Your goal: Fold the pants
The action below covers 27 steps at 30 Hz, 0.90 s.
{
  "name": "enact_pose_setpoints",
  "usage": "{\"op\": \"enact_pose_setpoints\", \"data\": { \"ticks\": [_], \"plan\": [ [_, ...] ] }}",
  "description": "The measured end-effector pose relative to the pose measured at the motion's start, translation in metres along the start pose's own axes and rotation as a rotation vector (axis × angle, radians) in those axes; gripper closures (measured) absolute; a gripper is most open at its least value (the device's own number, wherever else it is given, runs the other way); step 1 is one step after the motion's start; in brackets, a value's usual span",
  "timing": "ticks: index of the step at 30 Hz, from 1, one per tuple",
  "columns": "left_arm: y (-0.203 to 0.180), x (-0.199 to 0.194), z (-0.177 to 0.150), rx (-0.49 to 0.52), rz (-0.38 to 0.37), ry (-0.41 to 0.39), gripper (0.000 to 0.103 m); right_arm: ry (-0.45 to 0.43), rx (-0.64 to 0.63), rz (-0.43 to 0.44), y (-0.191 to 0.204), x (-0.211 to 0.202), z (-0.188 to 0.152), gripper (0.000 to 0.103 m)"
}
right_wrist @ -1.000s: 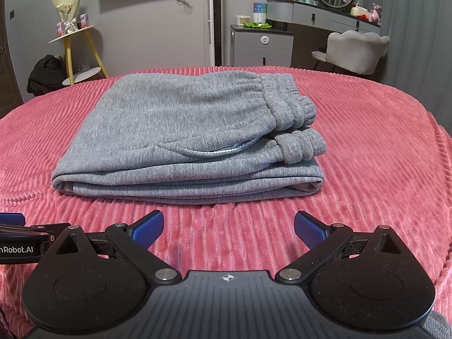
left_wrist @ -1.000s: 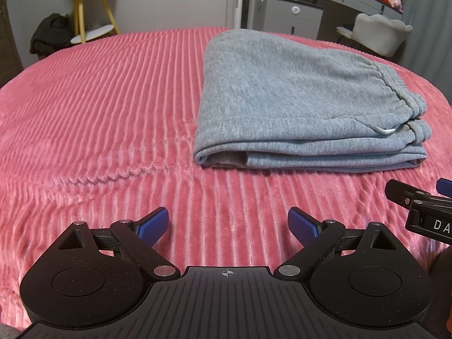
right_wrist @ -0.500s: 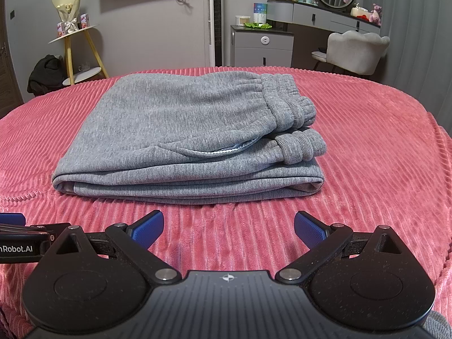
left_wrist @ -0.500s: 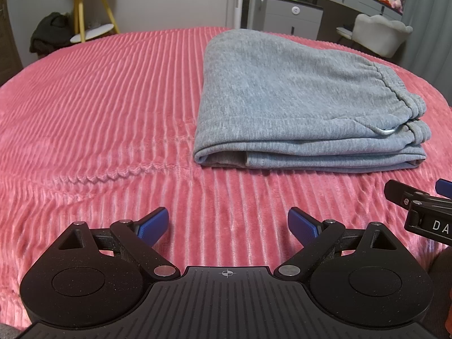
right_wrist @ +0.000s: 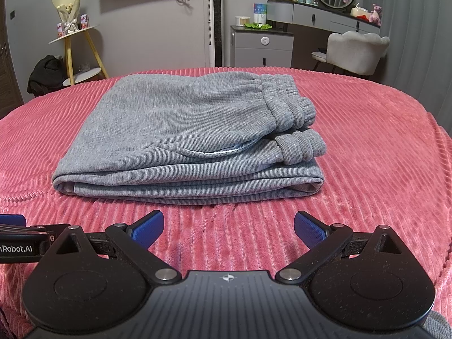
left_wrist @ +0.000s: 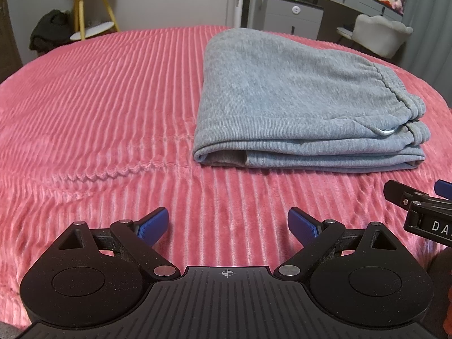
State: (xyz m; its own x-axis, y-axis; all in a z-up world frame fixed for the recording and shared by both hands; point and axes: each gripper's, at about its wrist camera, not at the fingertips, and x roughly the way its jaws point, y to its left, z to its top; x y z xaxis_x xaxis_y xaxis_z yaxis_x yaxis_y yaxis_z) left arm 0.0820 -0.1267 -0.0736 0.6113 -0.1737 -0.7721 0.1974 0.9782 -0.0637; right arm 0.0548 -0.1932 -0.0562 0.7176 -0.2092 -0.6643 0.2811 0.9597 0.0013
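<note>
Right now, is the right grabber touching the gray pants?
Apart. The right wrist view shows the right gripper open, with a strip of bare pink blanket between its blue fingertips and the folded gray pants.

Left gripper: matte black speckled body, ribbed centre plate with white crosshair mark, silver pivot pins, round side discs, blue textured fingertip pads. Right gripper: same build; neighbouring unit's side shows white "Robot.AI" lettering.
</note>
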Motion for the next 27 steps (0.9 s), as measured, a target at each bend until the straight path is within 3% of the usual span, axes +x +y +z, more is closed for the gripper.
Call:
{"op": "enact_pose_setpoints", "data": {
  "ticks": [27],
  "plan": [
    [0.0000,0.0000,-0.0009,-0.019,-0.018,0.005,0.007,0.000,0.000,-0.001,0.0012,-0.0013,0.0001,0.004]
  ]
}}
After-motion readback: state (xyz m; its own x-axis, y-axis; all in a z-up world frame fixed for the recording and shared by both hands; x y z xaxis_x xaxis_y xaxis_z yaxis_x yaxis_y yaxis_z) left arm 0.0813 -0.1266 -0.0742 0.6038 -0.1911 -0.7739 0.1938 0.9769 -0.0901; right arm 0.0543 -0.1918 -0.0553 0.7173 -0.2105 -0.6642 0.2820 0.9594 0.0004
